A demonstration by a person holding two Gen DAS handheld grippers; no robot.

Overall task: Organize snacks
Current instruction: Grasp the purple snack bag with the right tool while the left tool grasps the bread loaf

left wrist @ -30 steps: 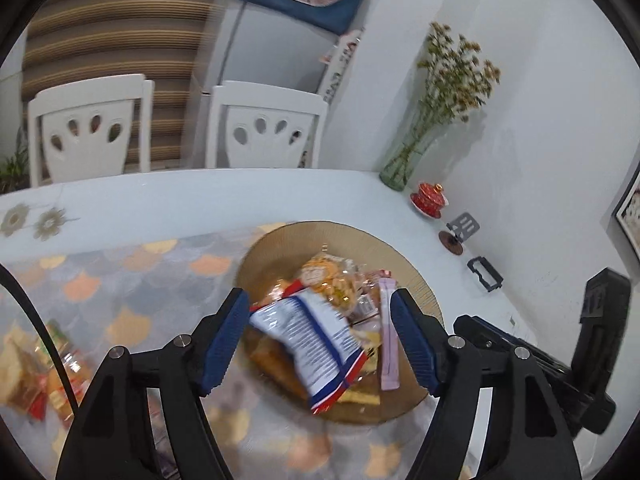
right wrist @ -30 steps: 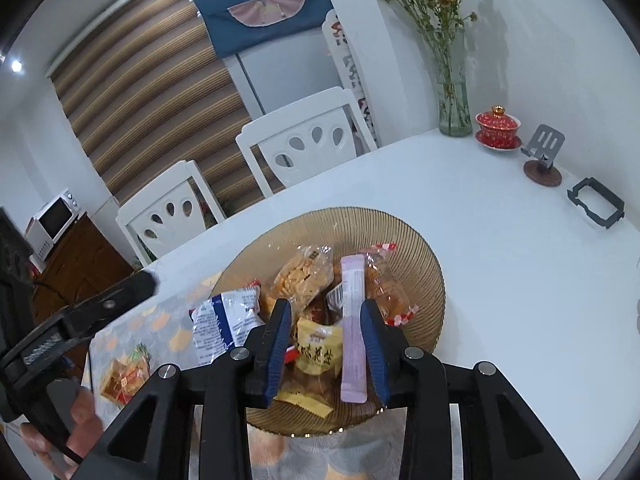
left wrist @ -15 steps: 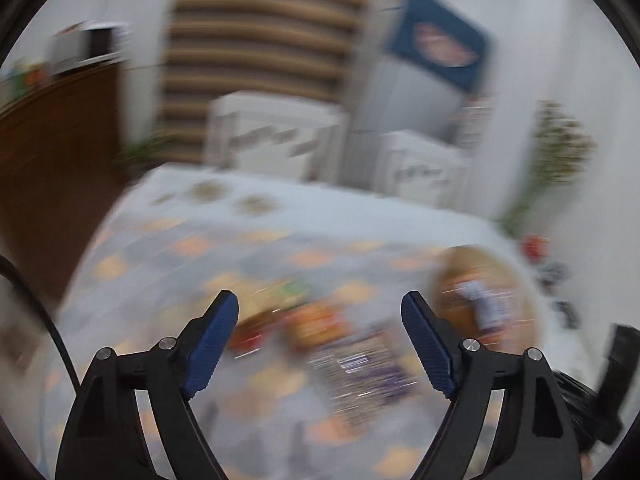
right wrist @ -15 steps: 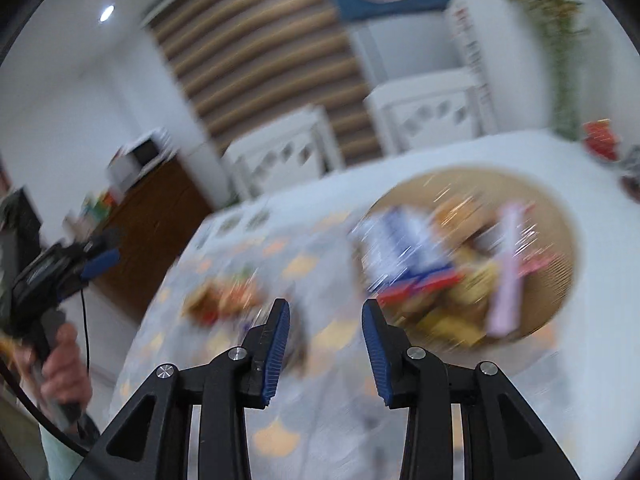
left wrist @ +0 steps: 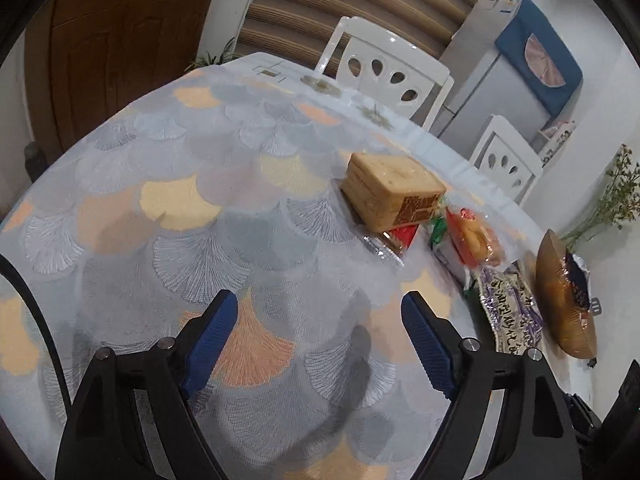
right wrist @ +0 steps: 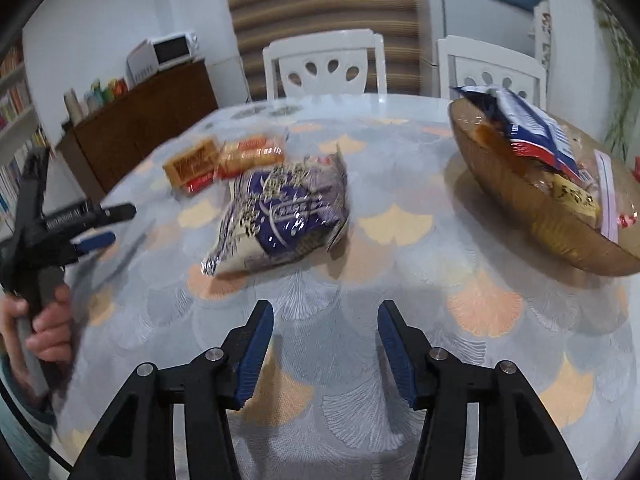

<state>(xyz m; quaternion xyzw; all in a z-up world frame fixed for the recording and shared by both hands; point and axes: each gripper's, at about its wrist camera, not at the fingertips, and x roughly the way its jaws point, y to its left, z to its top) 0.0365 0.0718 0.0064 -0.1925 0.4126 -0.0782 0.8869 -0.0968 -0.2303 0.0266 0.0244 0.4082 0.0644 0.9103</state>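
My left gripper point(left wrist: 318, 320) stands open over the patterned tablecloth, nothing between its pads. Beyond it to the right lie a clear-wrapped cracker pack point(left wrist: 394, 194), an orange snack packet point(left wrist: 474, 238) and a purple bag point(left wrist: 512, 312). My right gripper point(right wrist: 325, 320) hovers just short of the purple bag point(right wrist: 284, 216); its jaws are opening and hold nothing. The brown bowl point(right wrist: 540, 224) at the right carries a blue-and-white bag point(right wrist: 528, 128) and several other snacks. The right wrist view also has the left gripper point(right wrist: 122, 223) at the far left, gripped by a hand point(right wrist: 44, 320).
Two white chairs point(right wrist: 326, 66) stand behind the table, with a wooden sideboard point(right wrist: 140, 120) and a microwave point(right wrist: 174, 48) at the back left. A fridge point(left wrist: 504, 80) and a vase of dried flowers point(left wrist: 612, 200) are to the right. The tablecloth point(left wrist: 180, 200) runs to the table's left edge.
Both grippers swung left and down, away from the bowl and over the patterned cloth. The right jaws have widened. The left jaws stand wider and no longer frame the blue-and-white bag.
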